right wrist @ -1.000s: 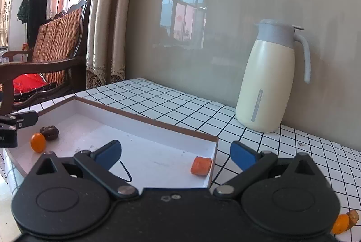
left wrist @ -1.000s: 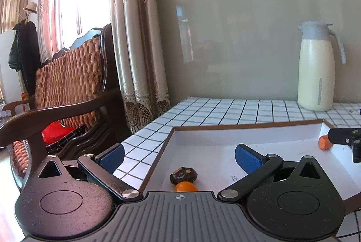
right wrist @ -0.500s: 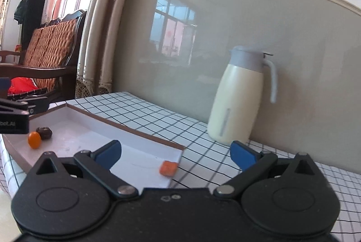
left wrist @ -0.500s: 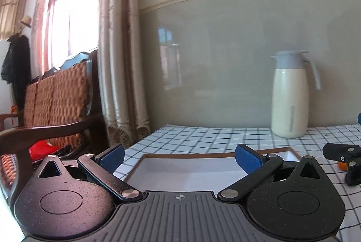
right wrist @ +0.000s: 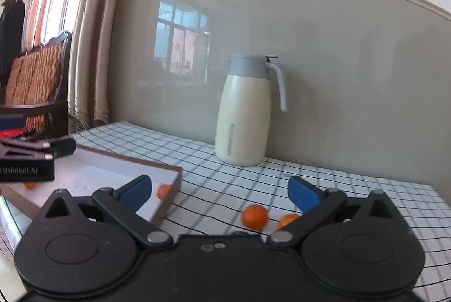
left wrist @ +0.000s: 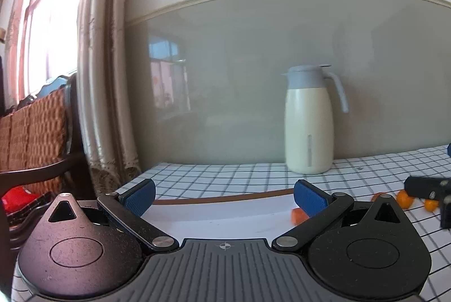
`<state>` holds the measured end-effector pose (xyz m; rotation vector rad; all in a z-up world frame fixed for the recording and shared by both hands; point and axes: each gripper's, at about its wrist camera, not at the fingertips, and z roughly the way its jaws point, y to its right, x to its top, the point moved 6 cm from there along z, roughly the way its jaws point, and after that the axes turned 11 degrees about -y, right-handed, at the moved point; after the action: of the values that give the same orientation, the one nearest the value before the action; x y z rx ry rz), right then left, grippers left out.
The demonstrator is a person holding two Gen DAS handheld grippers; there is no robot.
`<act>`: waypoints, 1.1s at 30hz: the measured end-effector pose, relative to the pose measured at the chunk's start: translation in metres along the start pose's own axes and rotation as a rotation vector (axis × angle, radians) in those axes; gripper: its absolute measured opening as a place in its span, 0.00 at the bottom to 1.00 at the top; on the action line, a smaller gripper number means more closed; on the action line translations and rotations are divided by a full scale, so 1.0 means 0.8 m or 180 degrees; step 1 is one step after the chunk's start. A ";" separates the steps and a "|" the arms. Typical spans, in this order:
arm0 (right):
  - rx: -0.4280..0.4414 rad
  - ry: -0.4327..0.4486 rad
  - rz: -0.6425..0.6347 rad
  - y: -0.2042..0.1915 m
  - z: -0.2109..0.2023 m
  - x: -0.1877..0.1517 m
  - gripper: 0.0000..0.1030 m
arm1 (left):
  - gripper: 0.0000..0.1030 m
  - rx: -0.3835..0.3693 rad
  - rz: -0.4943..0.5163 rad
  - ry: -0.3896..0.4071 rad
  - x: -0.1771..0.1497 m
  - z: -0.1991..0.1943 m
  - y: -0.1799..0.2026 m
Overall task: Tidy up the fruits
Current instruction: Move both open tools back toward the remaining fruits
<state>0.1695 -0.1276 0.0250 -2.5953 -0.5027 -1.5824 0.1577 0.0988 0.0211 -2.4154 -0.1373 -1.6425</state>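
right now i hold my left claw wide open and empty over the white tray, where an orange piece sits in the far right corner. my right claw is spread open too, above the checked tablecloth, with two small oranges just beyond the tray's right edge.

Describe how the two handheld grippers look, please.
Both the left gripper and the right gripper are matte black, with round pivot housings, silver rivets, ribbed bodies and blue padded fingertips. The left's side carries white lettering.
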 end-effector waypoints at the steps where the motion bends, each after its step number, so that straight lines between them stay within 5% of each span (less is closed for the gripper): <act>1: -0.0016 -0.0013 -0.0020 0.004 -0.001 -0.004 0.94 | 1.00 -0.0026 0.0011 -0.0002 0.000 0.000 0.006; 7: -0.0237 -0.0039 -0.0077 0.029 -0.013 -0.016 0.79 | 1.00 -0.0189 0.0072 0.0039 0.000 -0.006 0.041; 21: -0.0614 -0.0336 0.0117 0.108 -0.009 -0.060 0.73 | 1.00 -0.0676 0.0464 -0.0031 -0.017 -0.007 0.154; 33: -0.0671 -0.0468 0.0197 0.144 0.004 -0.083 0.64 | 1.00 -0.0829 0.0610 -0.0270 -0.024 0.016 0.217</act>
<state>0.1798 -0.2517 -0.0214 -2.8664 -0.2736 -1.5086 0.1964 -0.0662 -0.0234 -2.5912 0.3046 -1.5564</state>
